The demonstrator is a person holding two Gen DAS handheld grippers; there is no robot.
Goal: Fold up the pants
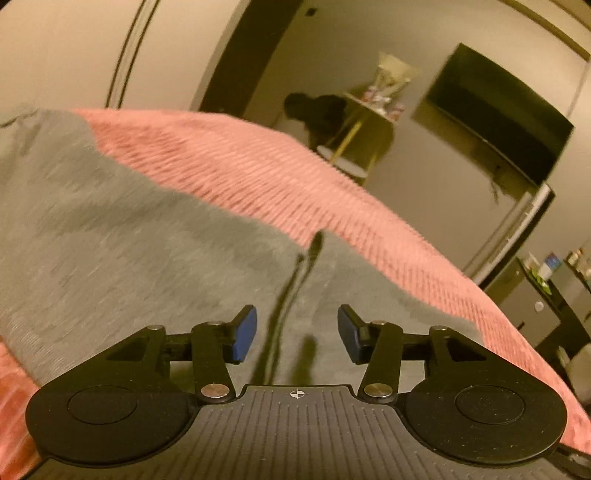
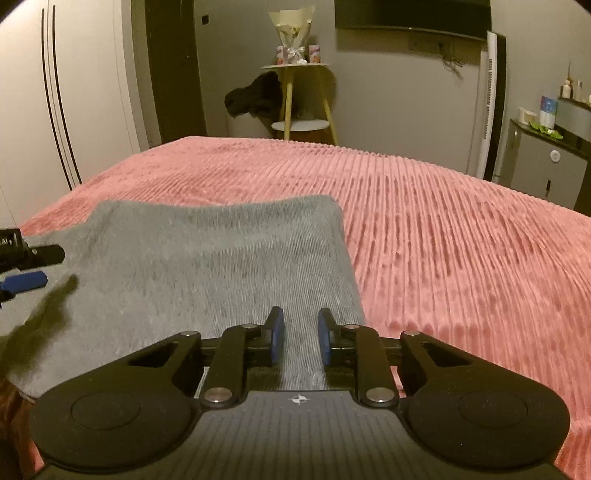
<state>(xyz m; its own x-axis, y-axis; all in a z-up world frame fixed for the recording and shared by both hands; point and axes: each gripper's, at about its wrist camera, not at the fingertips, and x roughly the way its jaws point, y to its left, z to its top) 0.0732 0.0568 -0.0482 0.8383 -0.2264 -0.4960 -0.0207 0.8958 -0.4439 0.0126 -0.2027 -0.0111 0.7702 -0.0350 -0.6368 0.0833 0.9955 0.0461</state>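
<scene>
Grey pants (image 2: pixel 203 266) lie folded into a flat rectangle on a pink ribbed bedspread (image 2: pixel 443 240). My right gripper (image 2: pixel 301 332) hovers over the near right corner of the pants, its blue pads a narrow gap apart with only flat cloth showing below them. My left gripper (image 1: pixel 297 332) is open above the grey pants (image 1: pixel 110 240), with nothing between its pads. Dark streaks (image 1: pixel 295 288) run across the cloth ahead of it; I cannot tell whether they are cords or shadows. In the right wrist view, the left gripper (image 2: pixel 22 266) shows at the left edge, over the pants.
Beyond the bed's far edge stand a small round side table (image 2: pixel 295 66) with a bouquet and a dark garment (image 2: pixel 255 96) draped beside it. A wall screen (image 2: pixel 410 14) hangs above, a white tower unit (image 2: pixel 491 103) and a cabinet (image 2: pixel 546 158) are right, wardrobe doors (image 2: pixel 55 92) left.
</scene>
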